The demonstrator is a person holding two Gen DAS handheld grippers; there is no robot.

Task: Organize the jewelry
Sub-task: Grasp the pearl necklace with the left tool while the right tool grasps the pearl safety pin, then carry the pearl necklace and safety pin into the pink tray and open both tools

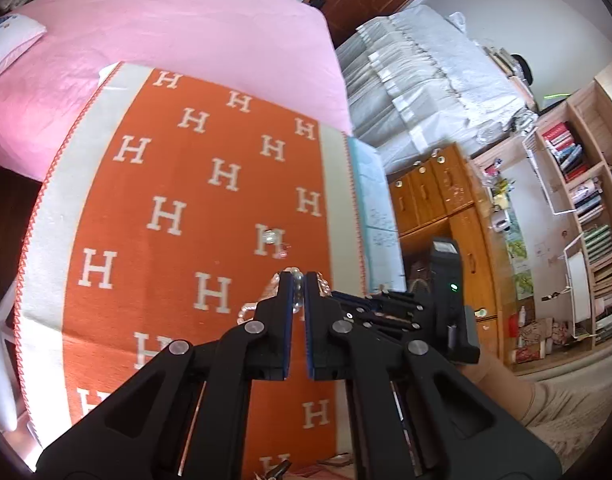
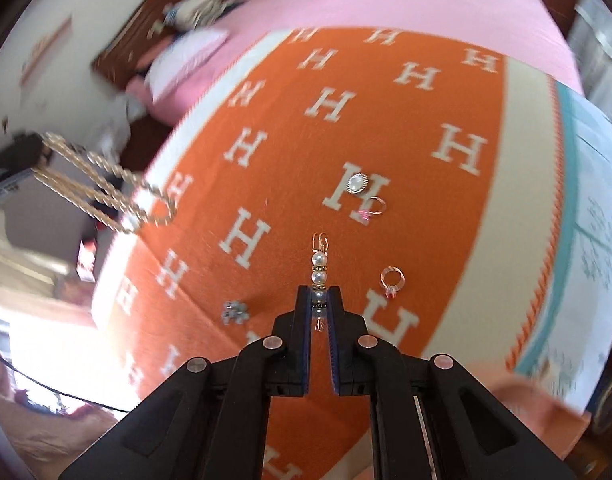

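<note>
My right gripper (image 2: 320, 300) pinches the light, stiff pearl earring (image 2: 319, 270) mid-stem, my left gripper (image 1: 298, 292) clamps the limp, slippery bead necklace (image 1: 297, 294).

The left gripper (image 1: 299, 294) has its fingers (image 1: 283, 300) closed on a clear bead strand (image 1: 298, 292), above the orange blanket (image 1: 177, 184). A round stud (image 1: 270, 236) lies beyond.
</note>
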